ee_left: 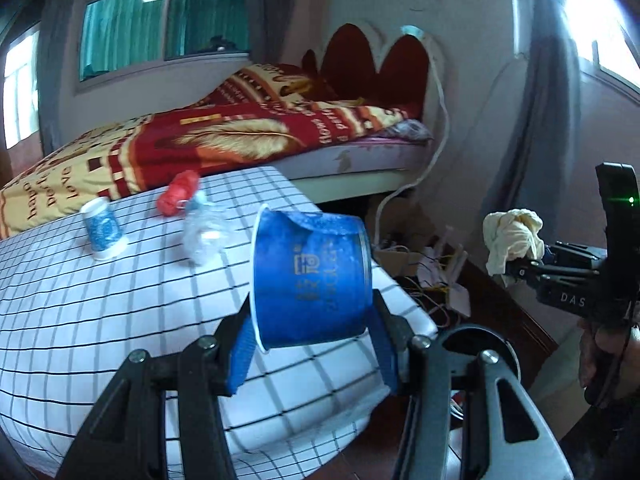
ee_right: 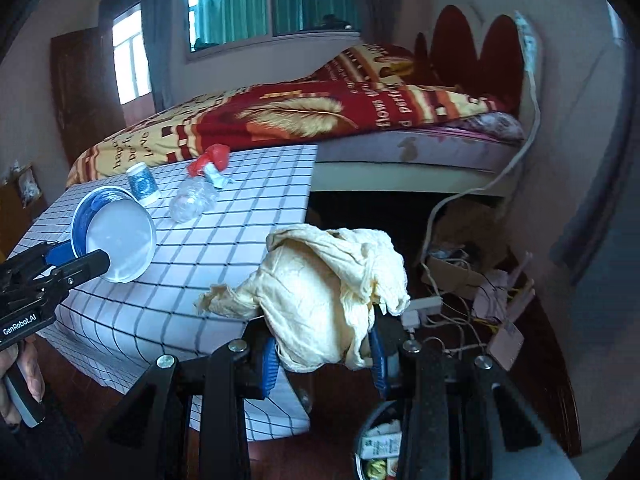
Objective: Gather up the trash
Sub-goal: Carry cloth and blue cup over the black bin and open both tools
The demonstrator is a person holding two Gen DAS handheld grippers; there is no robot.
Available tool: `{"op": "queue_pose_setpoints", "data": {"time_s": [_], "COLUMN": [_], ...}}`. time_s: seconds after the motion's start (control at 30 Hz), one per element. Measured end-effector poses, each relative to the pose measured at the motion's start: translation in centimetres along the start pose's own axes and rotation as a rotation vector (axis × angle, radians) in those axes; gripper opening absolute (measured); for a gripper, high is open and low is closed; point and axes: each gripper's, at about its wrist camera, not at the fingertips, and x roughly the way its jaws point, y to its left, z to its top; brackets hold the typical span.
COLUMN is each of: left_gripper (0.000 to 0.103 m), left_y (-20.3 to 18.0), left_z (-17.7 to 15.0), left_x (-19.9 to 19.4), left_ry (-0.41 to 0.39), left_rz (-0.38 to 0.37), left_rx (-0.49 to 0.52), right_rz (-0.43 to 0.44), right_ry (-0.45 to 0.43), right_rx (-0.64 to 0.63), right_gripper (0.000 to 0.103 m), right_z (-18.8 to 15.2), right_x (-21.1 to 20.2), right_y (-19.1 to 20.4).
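Observation:
My left gripper (ee_left: 314, 338) is shut on a blue paper bowl (ee_left: 310, 276), held on its side above the right end of the checked table (ee_left: 100, 320); the bowl also shows in the right wrist view (ee_right: 116, 236). My right gripper (ee_right: 324, 356) is shut on a crumpled cream tissue (ee_right: 332, 292), off the table's right edge; the tissue also shows in the left wrist view (ee_left: 512, 240). On the table lie an upturned blue-patterned paper cup (ee_left: 102, 232), a crushed clear plastic bottle (ee_left: 204, 236) and a red wad (ee_left: 178, 192).
A round trash bin (ee_right: 380, 448) with packaging inside stands on the floor below my right gripper; its dark rim shows in the left wrist view (ee_left: 480, 344). A bed (ee_left: 240, 136) stands behind the table. Cables, a power strip (ee_right: 424, 308) and a cardboard box (ee_right: 452, 268) lie on the floor.

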Motion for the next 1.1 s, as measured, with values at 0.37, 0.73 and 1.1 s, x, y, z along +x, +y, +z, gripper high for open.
{"op": "queue_pose_setpoints", "data": {"time_s": [0.37,0.73,1.1], "left_gripper": [0.053,0.053,0.053], "left_y": [-6.8,-12.2,-17.2], "left_z": [-0.2,-1.2,-3.3], "left_x": [1.6,3.7,6.2], "left_ry": [0.032,0.081,0.154], "left_rz": [-0.095,-0.183,-0.271], "left_rx": [0.090,0.154,0.218], "right_rz": [-0.061,-0.131,-0.193], "right_ry": [0.015,0.045,0.099], "right_rx": [0.107,0.171,0.231], "right_gripper": [0.039,0.039,0.039], "right_z": [-3.8,-7.1,-11.8], "right_x": [-1.7,-3.0,-4.1], "right_y": [-5.9,-10.9,-15.6]}}
